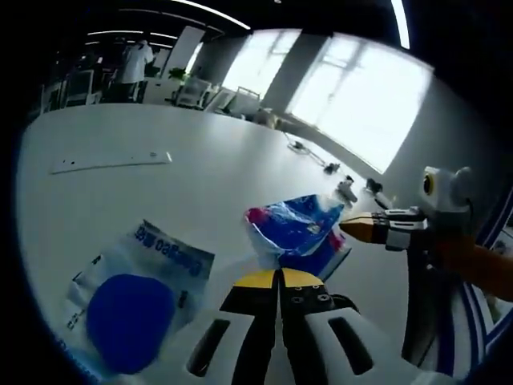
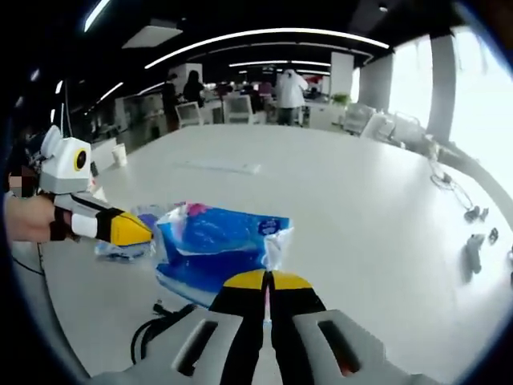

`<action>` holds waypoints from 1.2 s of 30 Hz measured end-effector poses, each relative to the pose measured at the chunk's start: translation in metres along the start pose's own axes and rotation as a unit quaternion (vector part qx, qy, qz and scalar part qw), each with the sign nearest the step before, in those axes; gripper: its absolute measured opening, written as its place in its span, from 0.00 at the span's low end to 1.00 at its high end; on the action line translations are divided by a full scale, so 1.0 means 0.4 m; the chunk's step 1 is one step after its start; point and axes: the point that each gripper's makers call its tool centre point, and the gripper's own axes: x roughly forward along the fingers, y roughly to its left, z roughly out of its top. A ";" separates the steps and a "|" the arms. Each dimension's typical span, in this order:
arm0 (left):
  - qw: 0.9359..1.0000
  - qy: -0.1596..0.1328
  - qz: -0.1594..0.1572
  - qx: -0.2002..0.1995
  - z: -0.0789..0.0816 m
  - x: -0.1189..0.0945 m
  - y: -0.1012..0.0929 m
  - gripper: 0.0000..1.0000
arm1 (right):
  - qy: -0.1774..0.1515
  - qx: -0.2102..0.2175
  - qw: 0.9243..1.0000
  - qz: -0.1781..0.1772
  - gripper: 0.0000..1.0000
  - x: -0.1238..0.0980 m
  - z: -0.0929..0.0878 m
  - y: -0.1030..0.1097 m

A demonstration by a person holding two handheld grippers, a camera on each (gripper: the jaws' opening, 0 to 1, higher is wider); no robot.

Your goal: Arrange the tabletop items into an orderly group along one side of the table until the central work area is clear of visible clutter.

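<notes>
In the left gripper view, the left gripper [image 1: 280, 277] has its fingers pressed together at six o'clock, apparently pinching the near edge of the blue pack [image 1: 298, 228] just ahead; the right gripper [image 1: 358, 228] meets the pack from three o'clock. A pouch [image 1: 132, 305] lies on the bench [image 1: 200, 168] at eight o'clock. In the right gripper view, the right gripper [image 2: 268, 281] is likewise closed on the pack [image 2: 216, 249], its long axis running nine to three; the left gripper [image 2: 132, 231] touches it from nine o'clock. Both seem equally near.

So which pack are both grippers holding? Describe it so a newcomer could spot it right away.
On the big white table, look just ahead of the left gripper. The crinkled blue tissue pack with a pink-red edge is pinched there, and the right gripper holds it too. Its neighbour, the clear bag, holds a round dark-blue item.
</notes>
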 end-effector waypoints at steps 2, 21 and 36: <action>1.000 0.003 0.000 -0.001 -0.004 0.008 0.007 0.00 | 0.004 0.000 1.000 0.000 0.00 0.009 -0.007 -0.005; 1.000 0.010 0.003 -0.015 -0.027 0.052 0.025 0.00 | 0.025 0.016 1.000 -0.001 0.00 0.058 -0.057 -0.025; 1.000 0.019 0.002 -0.015 -0.044 0.060 0.026 0.00 | 0.035 0.019 0.999 0.002 0.00 0.064 -0.079 -0.028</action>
